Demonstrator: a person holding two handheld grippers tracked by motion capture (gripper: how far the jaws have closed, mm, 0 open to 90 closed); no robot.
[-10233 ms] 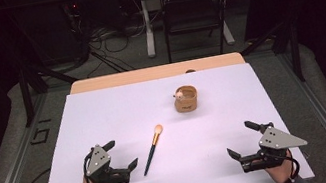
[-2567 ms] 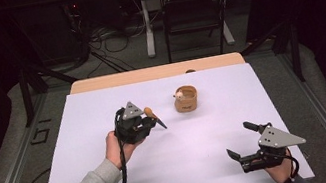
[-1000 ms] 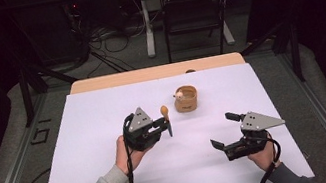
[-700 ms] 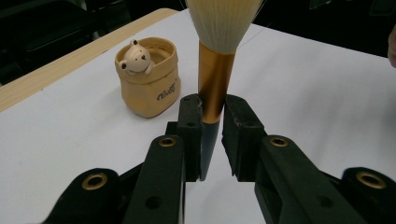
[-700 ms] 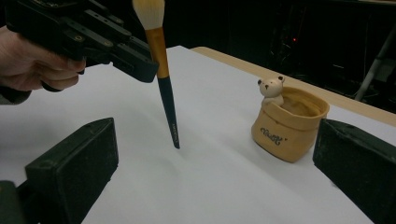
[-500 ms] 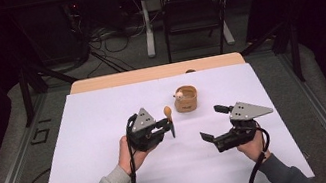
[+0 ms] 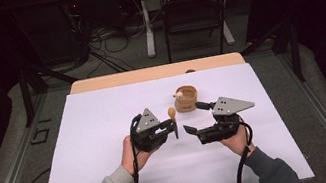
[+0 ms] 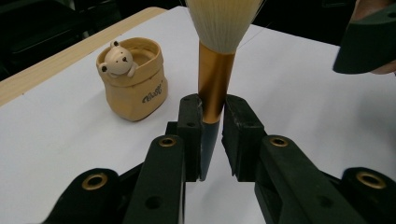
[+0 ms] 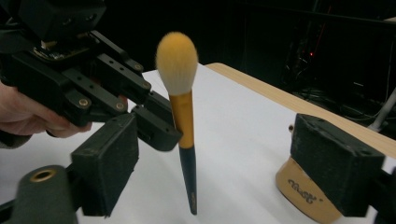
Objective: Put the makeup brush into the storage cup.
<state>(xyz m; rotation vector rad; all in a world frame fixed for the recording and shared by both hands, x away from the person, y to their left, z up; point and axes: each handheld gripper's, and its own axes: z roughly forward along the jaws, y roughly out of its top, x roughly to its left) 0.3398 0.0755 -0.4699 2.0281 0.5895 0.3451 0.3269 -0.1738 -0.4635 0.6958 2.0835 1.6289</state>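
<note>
A makeup brush (image 7: 172, 115) with pale orange bristles, a gold ferrule and a dark handle stands upright, bristles up. My left gripper (image 7: 174, 129) is shut on it; its pads clamp the handle (image 8: 212, 116) just under the ferrule. My right gripper (image 7: 192, 117) faces it from the right, close by. Its jaws have just been closing but stand apart, and the brush (image 9: 184, 126) shows in the gap between them with neither pad touching it. A tan cup (image 7: 185, 98) with a small bear on its rim (image 8: 133, 84) stands just behind both grippers.
A white sheet (image 7: 103, 112) covers the table, with a wooden edge (image 7: 157, 72) at the far side. Beyond it, a chair (image 7: 192, 10) and cables lie on the dark floor. The cup's base (image 9: 303, 196) sits near my right gripper's far jaw.
My right gripper has moved left and a little up, from the front right of the sheet to right beside the brush. The left gripper and the brush have stayed put.
</note>
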